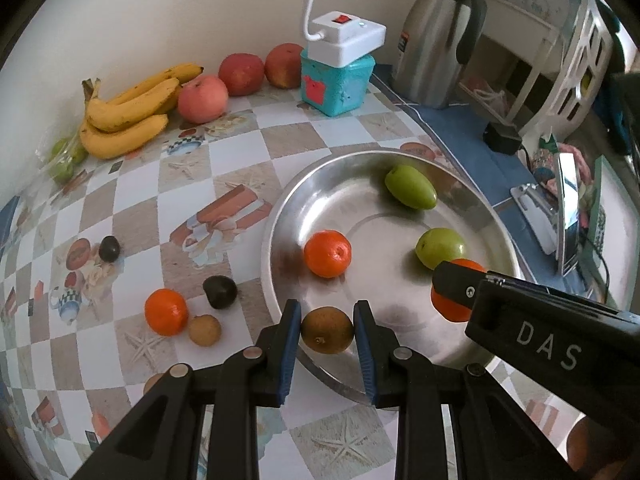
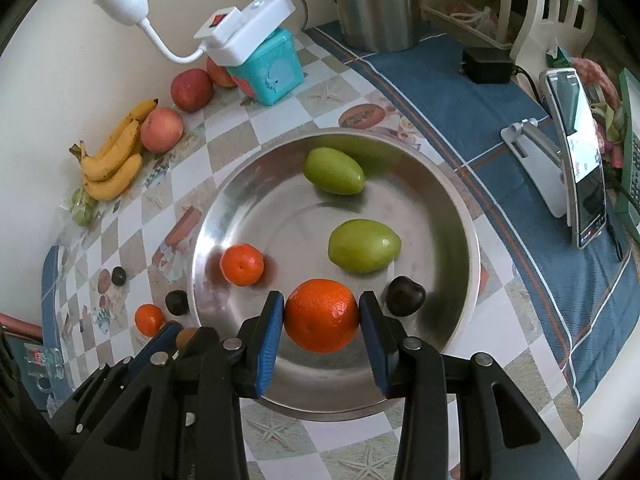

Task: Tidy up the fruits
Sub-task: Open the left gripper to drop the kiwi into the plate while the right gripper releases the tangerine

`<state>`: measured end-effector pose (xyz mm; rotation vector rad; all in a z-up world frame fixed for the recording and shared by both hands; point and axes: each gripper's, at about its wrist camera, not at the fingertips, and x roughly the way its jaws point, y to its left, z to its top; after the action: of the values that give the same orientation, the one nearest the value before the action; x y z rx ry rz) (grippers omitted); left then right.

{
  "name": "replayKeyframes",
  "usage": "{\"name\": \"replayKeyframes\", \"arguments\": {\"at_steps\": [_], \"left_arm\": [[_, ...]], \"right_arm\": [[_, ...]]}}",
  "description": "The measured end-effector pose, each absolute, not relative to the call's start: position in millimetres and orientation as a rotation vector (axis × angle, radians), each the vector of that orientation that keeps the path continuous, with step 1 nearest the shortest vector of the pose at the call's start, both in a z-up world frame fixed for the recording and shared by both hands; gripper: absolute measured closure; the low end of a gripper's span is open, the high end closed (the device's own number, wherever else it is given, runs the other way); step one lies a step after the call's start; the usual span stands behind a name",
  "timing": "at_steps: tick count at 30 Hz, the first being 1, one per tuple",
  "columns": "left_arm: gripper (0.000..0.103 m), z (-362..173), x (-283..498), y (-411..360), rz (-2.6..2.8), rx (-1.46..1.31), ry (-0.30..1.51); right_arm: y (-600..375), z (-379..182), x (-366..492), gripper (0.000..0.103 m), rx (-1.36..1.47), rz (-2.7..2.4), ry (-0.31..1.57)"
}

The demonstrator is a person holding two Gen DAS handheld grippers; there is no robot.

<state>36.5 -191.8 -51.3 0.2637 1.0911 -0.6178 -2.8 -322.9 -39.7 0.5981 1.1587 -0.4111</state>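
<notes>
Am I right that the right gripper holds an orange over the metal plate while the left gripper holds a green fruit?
Not quite: the left gripper holds a brown fruit, as the left wrist view shows. The right gripper does hold an orange over the metal plate.

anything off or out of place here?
Nothing spilled or damaged. One oddity: a white power strip sits perched atop the teal box, overhanging it. Small fruits still lie loose left of the bowl: an orange, two dark fruits, one brown.
</notes>
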Motion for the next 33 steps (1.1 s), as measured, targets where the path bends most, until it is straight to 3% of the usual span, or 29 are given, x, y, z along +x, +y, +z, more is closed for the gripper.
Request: {"name": "replayKeyframes", "arguments": {"at_steps": [22, 27, 33], "left_arm": [[0.071, -68.7, 36.1, -202.1, -0.616, 0.316, 1.113], [0.050, -70.5, 37.2, -202.0, -0.622, 0.302, 1.132], [0.050, -66.7, 39.4, -196.8, -0.610, 0.279, 1.155]], "right_arm": [[-324.1, -73.5, 4.8, 0.062, 0.627, -0.405, 1.255], [-323.4, -79.0, 6.6, 0.062, 0.627, -0.406, 1.274], [-324.5, -77.3, 7.5, 0.053, 0.623, -0.413, 1.266]]}}
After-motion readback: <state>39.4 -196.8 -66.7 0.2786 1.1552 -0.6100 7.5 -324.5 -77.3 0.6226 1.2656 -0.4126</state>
